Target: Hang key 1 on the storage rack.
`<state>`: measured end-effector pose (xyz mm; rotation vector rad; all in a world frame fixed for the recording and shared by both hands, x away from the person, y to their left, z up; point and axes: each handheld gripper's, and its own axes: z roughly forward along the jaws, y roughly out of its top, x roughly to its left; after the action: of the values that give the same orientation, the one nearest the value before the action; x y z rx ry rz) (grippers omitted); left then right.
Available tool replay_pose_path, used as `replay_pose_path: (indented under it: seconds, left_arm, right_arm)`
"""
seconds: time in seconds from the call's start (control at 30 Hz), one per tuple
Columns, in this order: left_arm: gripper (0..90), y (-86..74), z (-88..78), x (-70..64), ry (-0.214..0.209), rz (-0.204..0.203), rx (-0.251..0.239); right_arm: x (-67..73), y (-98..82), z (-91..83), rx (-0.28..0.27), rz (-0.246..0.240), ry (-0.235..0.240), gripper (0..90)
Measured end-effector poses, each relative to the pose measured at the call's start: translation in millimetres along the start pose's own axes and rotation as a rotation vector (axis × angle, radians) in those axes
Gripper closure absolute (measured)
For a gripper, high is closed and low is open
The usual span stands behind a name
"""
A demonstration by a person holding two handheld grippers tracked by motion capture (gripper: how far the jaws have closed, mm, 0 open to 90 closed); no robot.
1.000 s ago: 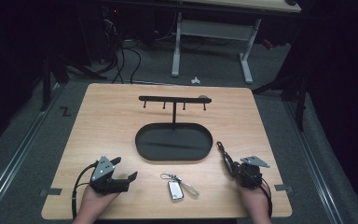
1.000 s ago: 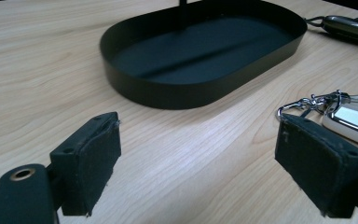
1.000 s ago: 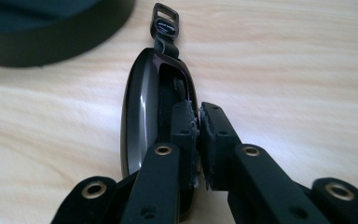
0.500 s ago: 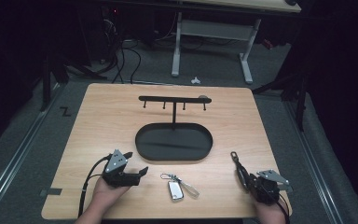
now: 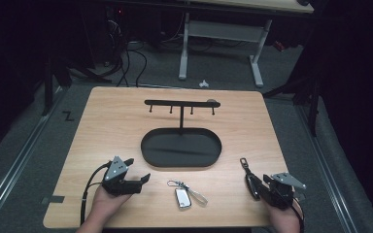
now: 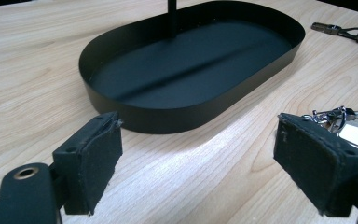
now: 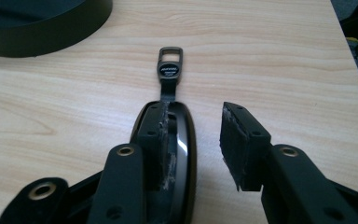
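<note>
1. Counter (image 5: pixel 107 126) of pale wood carries a black oval tray (image 5: pixel 181 148) at its middle, with a thin post rising from the tray's far side to a horizontal bar with small hooks (image 5: pixel 180 103).
2. Left gripper (image 5: pixel 137 175) sits near the counter's near-left edge, held in the person's left hand (image 5: pixel 108 200), pointing right toward a key fob.
3. In the left gripper view its jaws stand wide apart with nothing between them; the tray (image 6: pixel 191 60) lies just ahead, and metal clips and a pale fob (image 6: pixel 349 126) peek out beside the right-hand pad.
4. That silver key fob with ring and strap (image 5: pixel 183 194) lies flat on the counter between the two grippers, just in front of the tray and clear of both.
5. Right gripper (image 5: pixel 252 187) is near the counter's near-right edge, held in the person's right hand (image 5: pixel 284 216), pointing away from the person.
6. In the right gripper view its jaws are parted; a dark key fob (image 7: pixel 184 140) lies against the left-hand pad, while the right-hand pad stands clear of it with a gap.
7. The dark fob's strap and metal loop (image 7: pixel 169 65) stretch forward on the wood, the tray's rim (image 7: pixel 46 32) at upper left.
8. In the high view the same dark fob (image 5: pixel 248 175) lies right of the tray, well apart from it.
</note>
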<state>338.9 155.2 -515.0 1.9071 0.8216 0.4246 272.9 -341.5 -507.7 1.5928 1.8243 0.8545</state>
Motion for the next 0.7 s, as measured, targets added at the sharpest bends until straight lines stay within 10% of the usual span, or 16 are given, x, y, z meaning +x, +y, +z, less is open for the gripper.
replay_pose_path:
  seconds: [0.47,0.7]
  left_arm:
    - [16.0,-8.0,-1.0,6.4,0.015,0.023,0.014]
    - [15.9,-6.5,2.3,5.3,-0.005,0.035,0.005]
  right_arm:
    - [-10.3,18.8,22.1,0.157,-0.059,-0.069,58.1]
    - [-7.6,43.1,22.5,0.275,-0.022,-0.006,51.7]
